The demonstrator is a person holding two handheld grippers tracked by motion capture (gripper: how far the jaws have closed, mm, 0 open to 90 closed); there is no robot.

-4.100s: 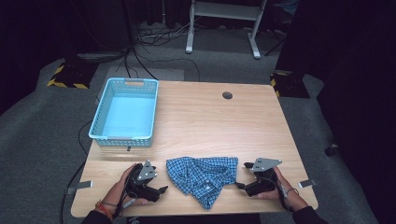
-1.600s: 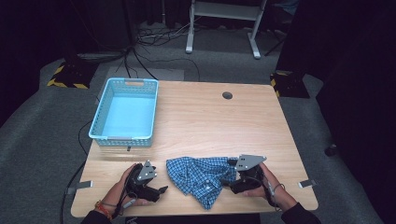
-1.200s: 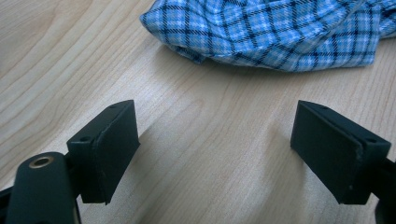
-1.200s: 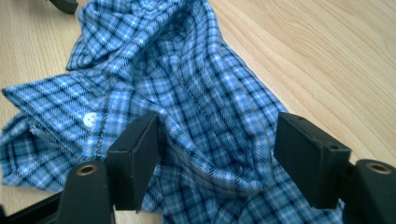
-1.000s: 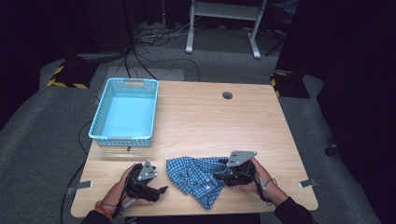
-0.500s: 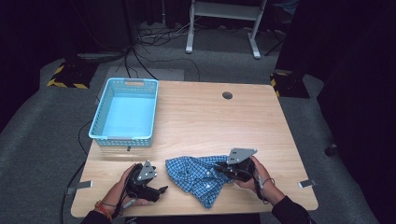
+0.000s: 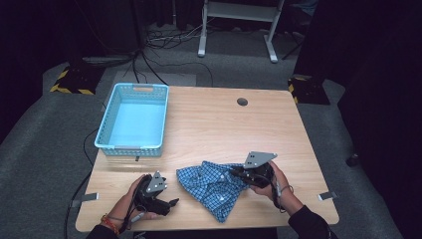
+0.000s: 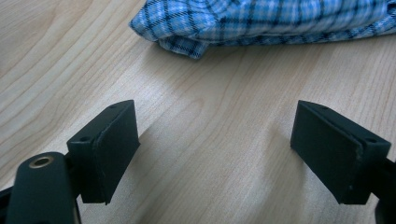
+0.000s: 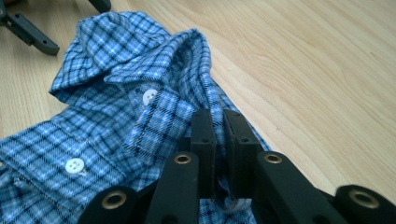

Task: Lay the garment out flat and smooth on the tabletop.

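1. The crumpled blue-and-white checked cotton shirt point(image 7: 214, 185) lies on the pale wooden worktop point(image 7: 214, 119), between the two hand-held grippers.
2. The right hand-held gripper point(image 9: 219, 135) has just been closing; its jaws are now clenched on a fold of the shirt's edge at its own tip, apparently to get a firm pinch before lifting.
3. The left hand-held gripper point(image 8: 215, 154) rests low on the worktop with jaws spread wide and nothing between them; the shirt's nearest corner lies just ahead of its tips, apart from them, so it seems to wait for its own grasp.
4. The light blue perforated plastic basket point(image 7: 133, 119) stands empty well beyond the left hand-held gripper, likely the shirt's destination.
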